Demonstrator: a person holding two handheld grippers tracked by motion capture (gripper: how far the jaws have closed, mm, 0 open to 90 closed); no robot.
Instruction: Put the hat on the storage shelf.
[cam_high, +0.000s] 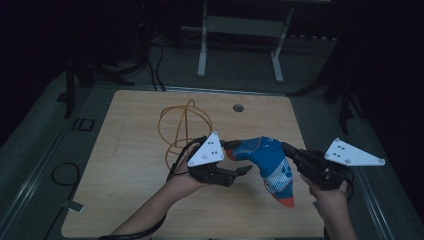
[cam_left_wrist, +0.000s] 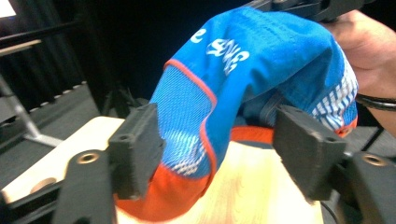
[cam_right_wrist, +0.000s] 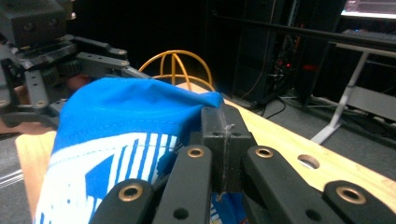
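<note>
Left gripper (cam_left_wrist: 219, 154) agape, right gripper (cam_right_wrist: 223, 135) clamped.

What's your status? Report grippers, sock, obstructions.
Right gripper shut on blue sock. Left gripper open, sock between its jaws. Orange wire basket behind, clear of the work.

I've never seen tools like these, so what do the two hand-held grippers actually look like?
Each is black, built of jointed bars with brass-coloured rivets and two blocky ridged pads. The left gripper and right gripper each carry a pale three-cornered plate dotted with small holes, and black cables trail back along the bare forearms.
</note>
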